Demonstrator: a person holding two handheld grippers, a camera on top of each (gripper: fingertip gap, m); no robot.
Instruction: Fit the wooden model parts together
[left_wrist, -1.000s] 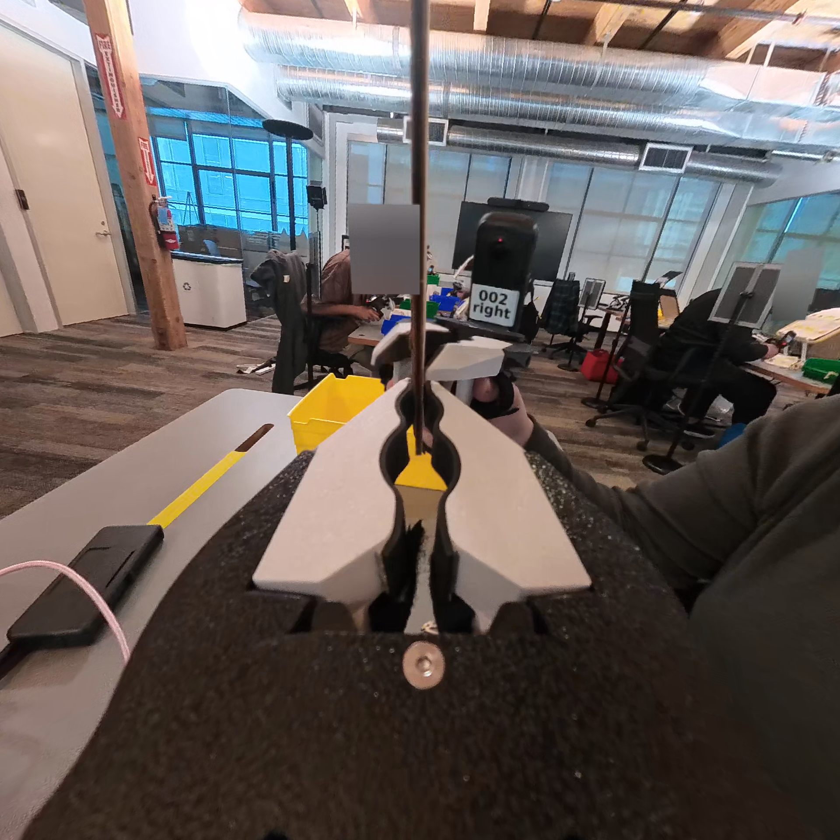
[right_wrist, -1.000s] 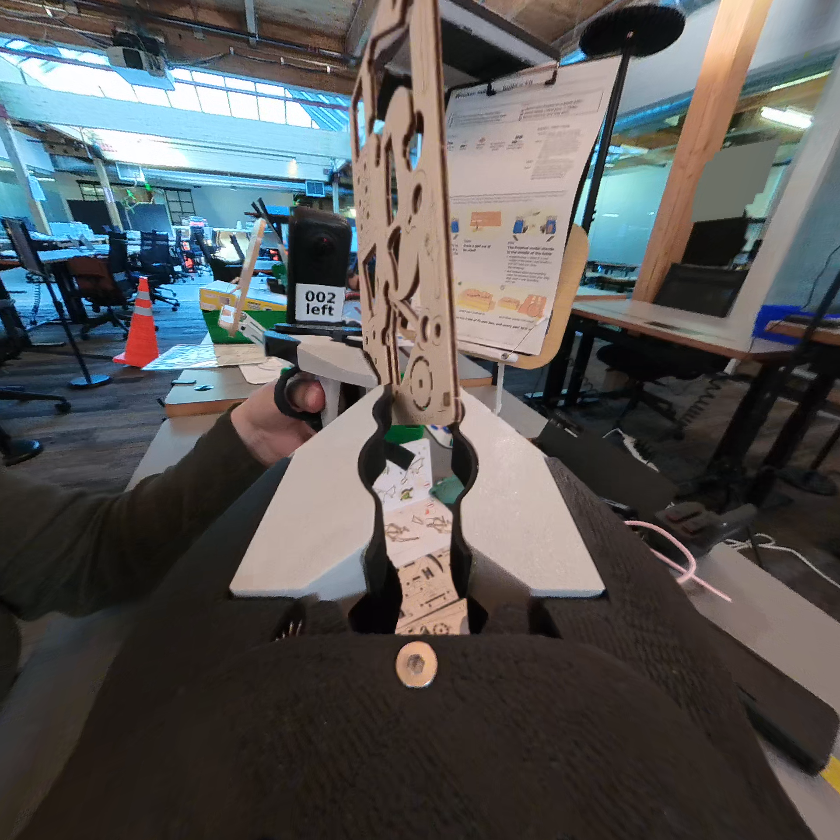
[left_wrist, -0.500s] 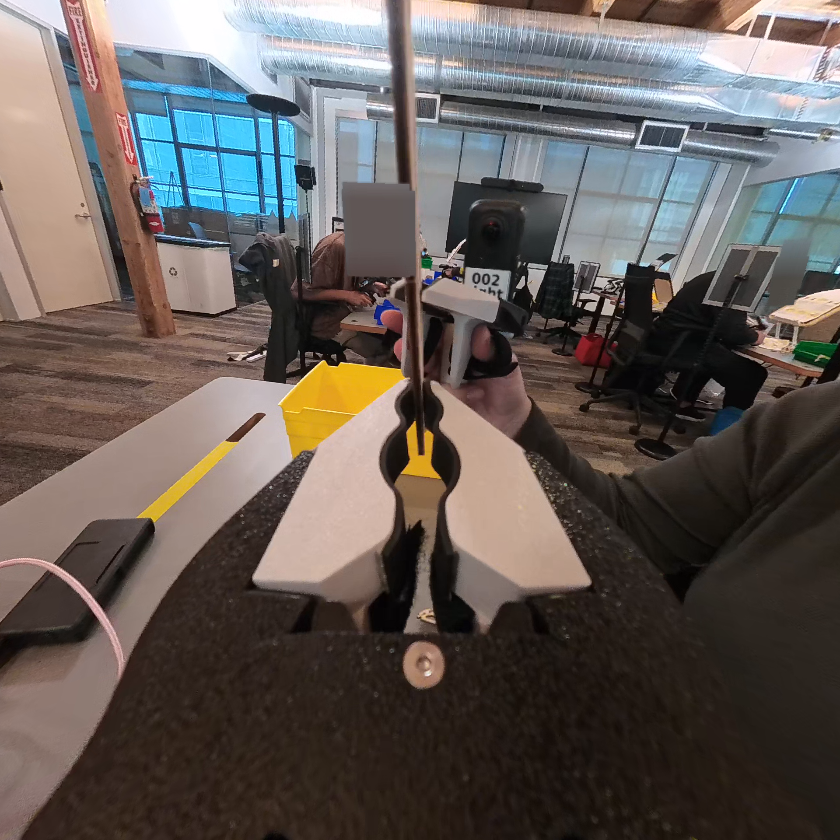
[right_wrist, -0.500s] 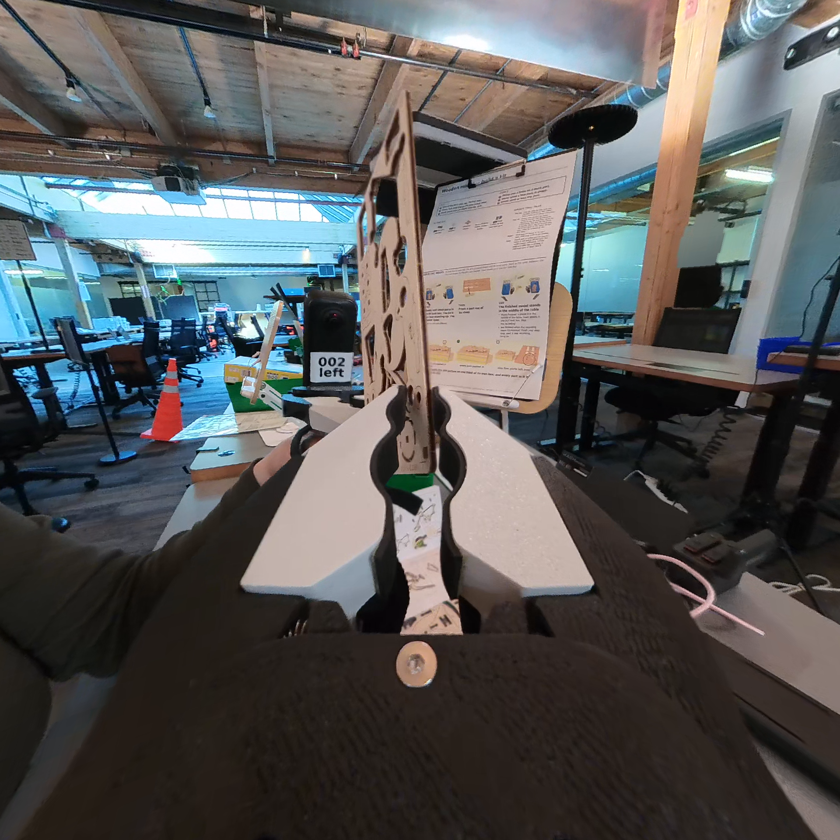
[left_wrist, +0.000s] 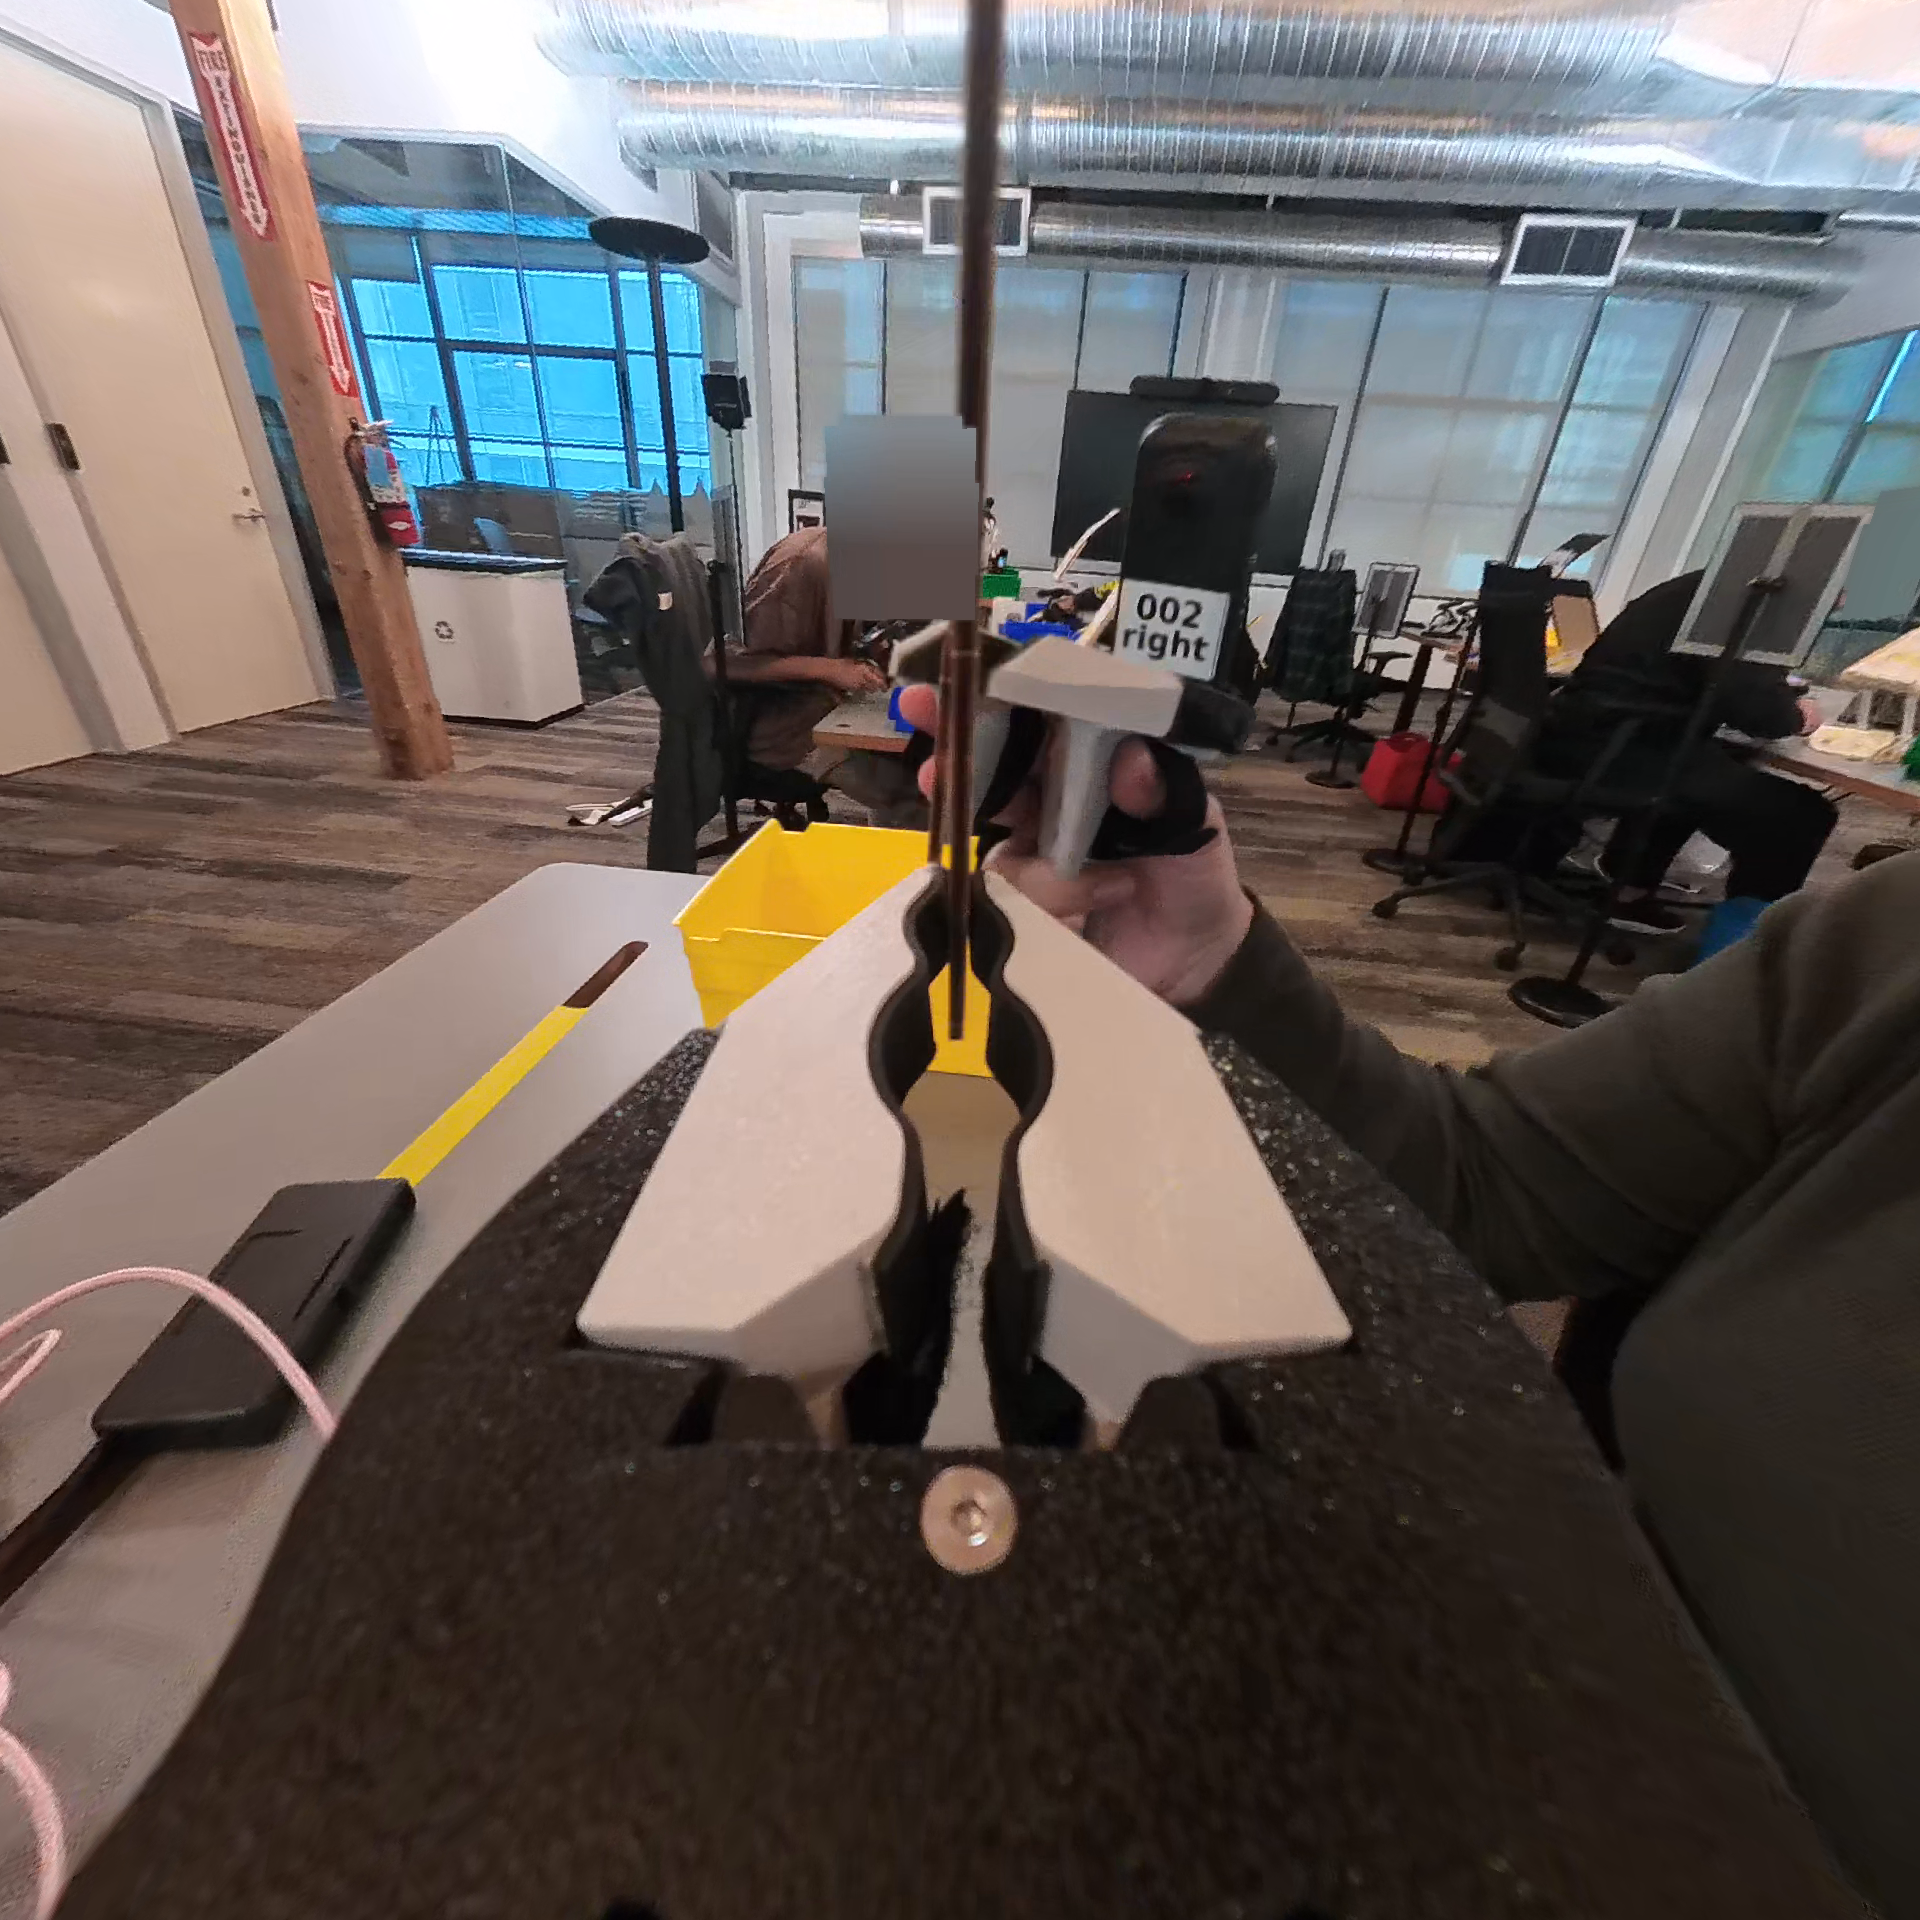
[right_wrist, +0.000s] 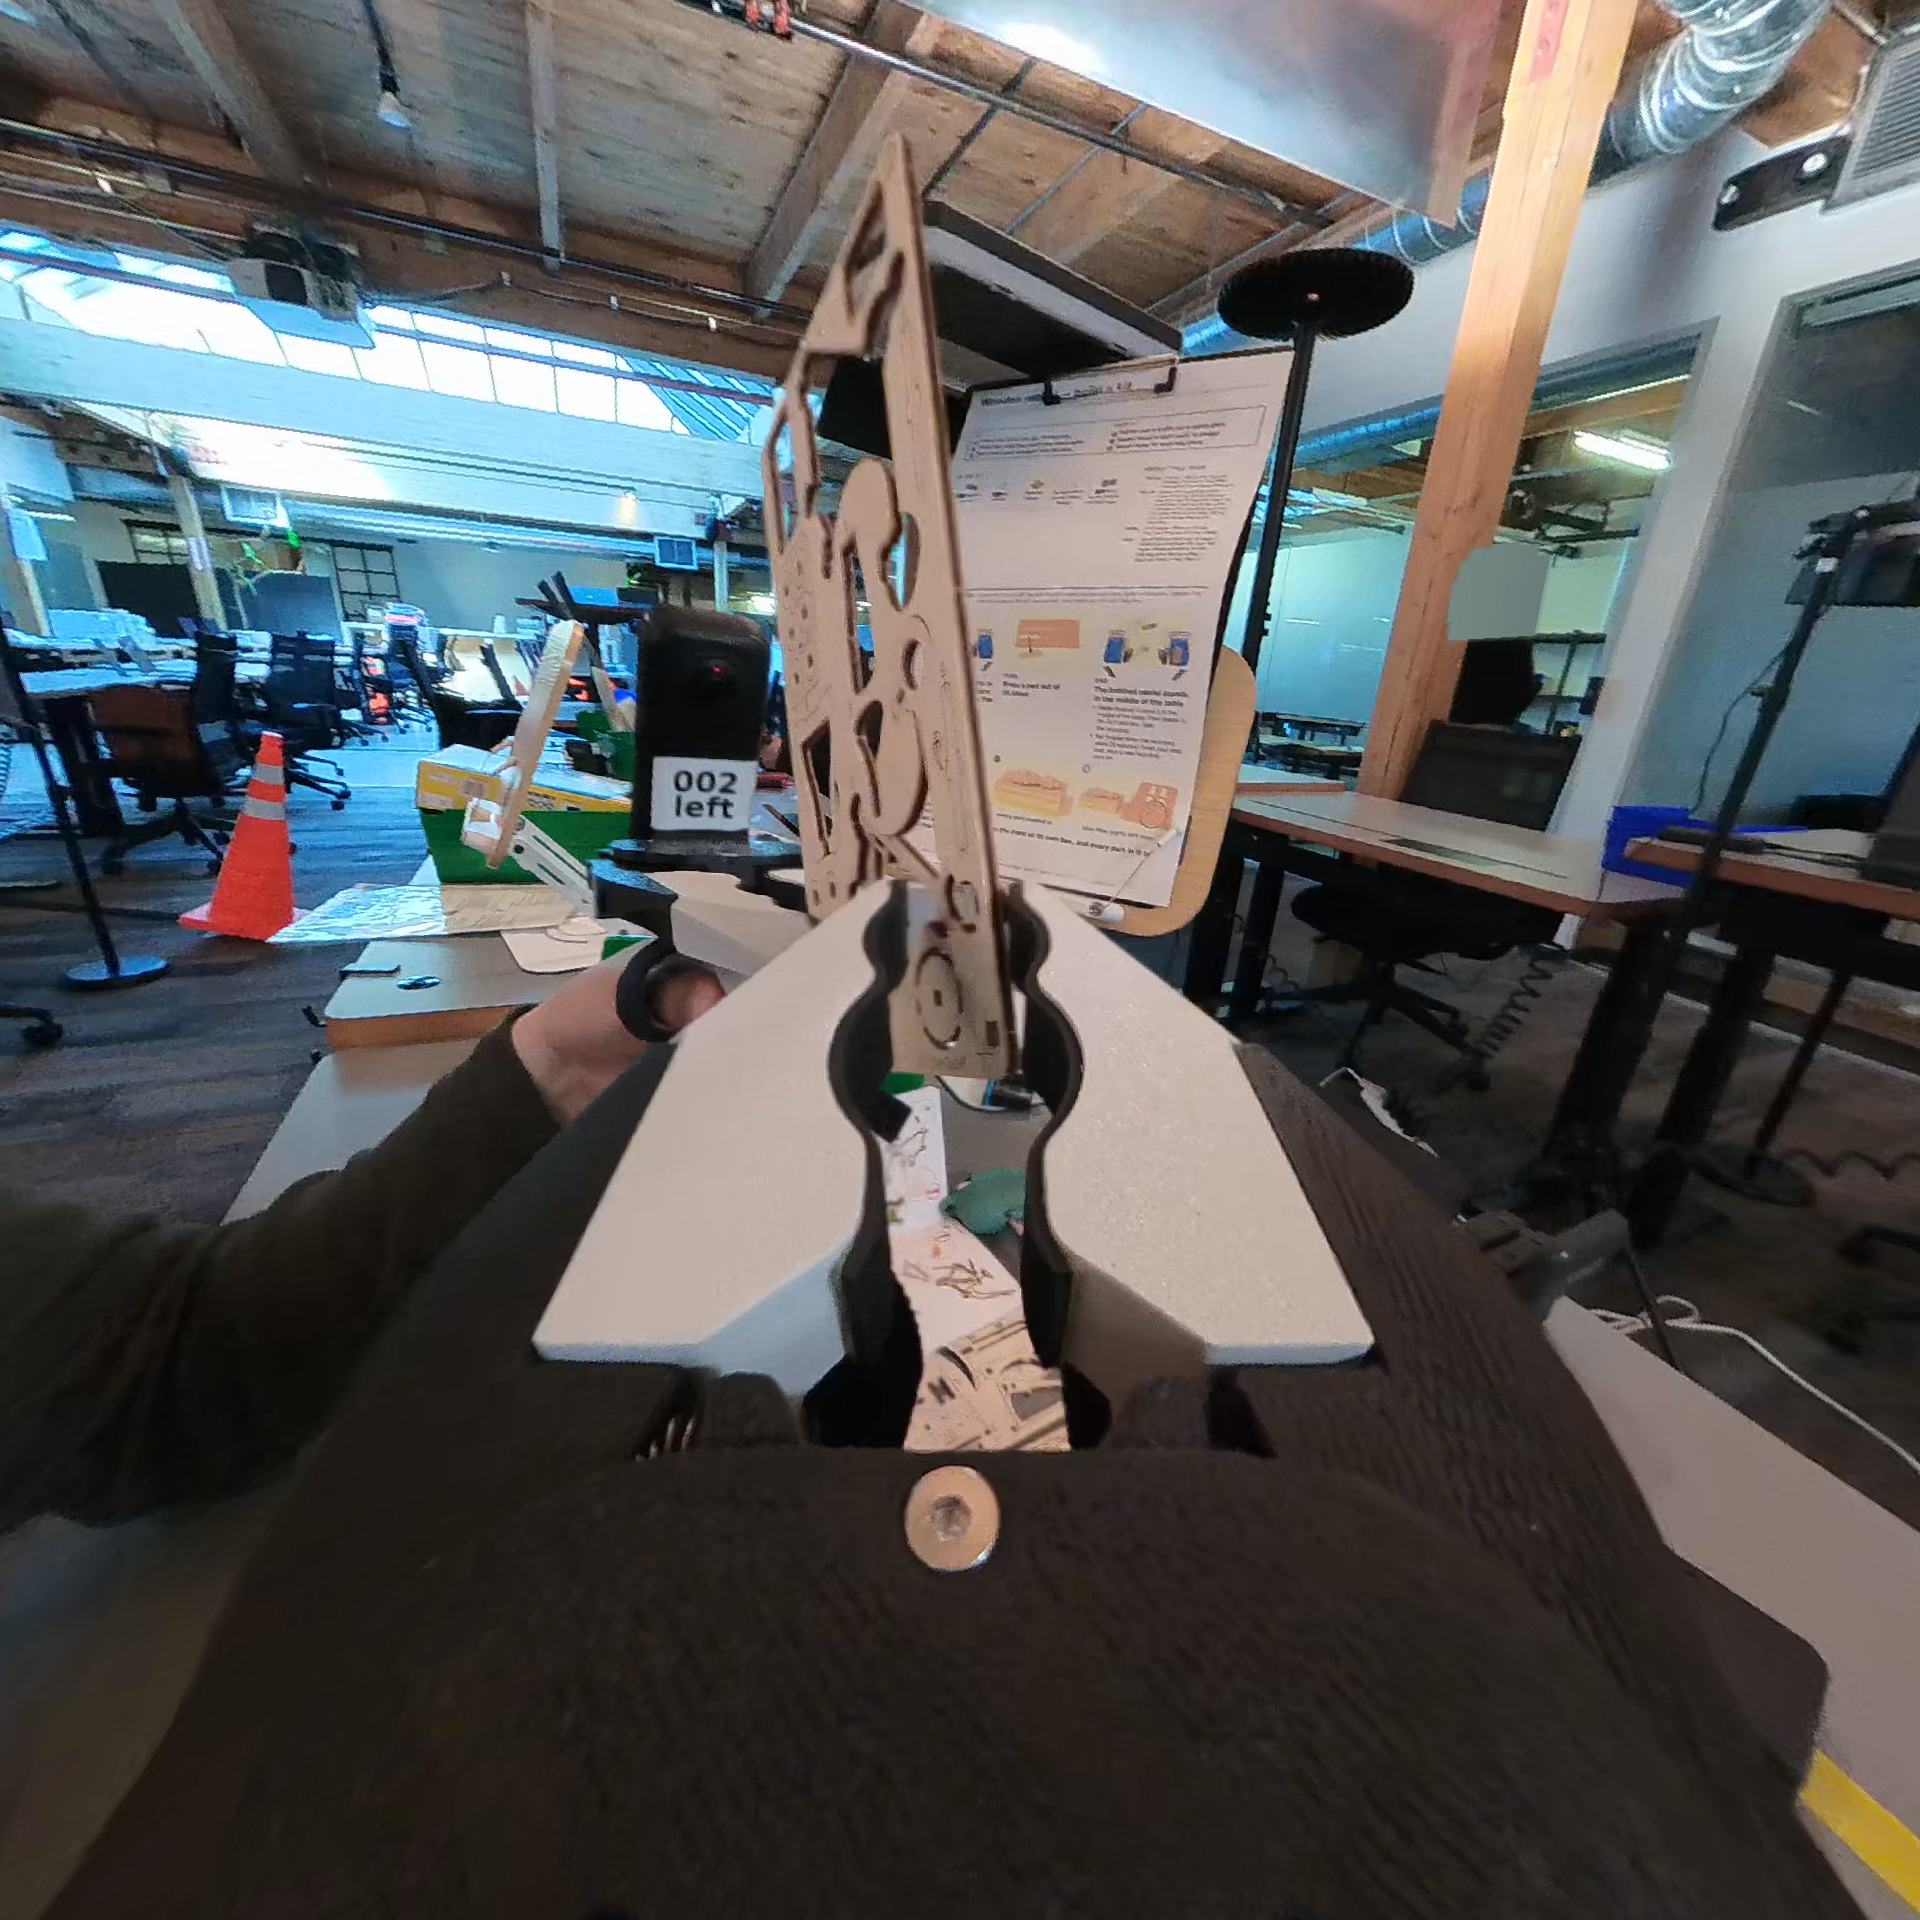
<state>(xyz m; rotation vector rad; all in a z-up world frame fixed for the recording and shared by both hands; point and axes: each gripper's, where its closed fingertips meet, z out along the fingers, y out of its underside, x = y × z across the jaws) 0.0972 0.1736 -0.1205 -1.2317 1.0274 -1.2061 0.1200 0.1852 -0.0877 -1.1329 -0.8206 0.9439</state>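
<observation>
Grey table (left_wrist: 312, 1049) edge runs off to the left, open floor beyond. Yellow bin (left_wrist: 800, 914) sits at the table's far end, just past the left gripper (left_wrist: 957, 904) tips. Both grippers are raised above the table, facing each other. Right gripper (right_wrist: 940, 935) is clamped on the lower edge of an upright laser-cut wooden sheet (right_wrist: 883, 644), cutouts visible. Left gripper is pinched on a thin wooden sheet (left_wrist: 977, 312) seen edge-on, running up out of view. Black phone (left_wrist: 260, 1309) with pink cable lies near the left table edge.
</observation>
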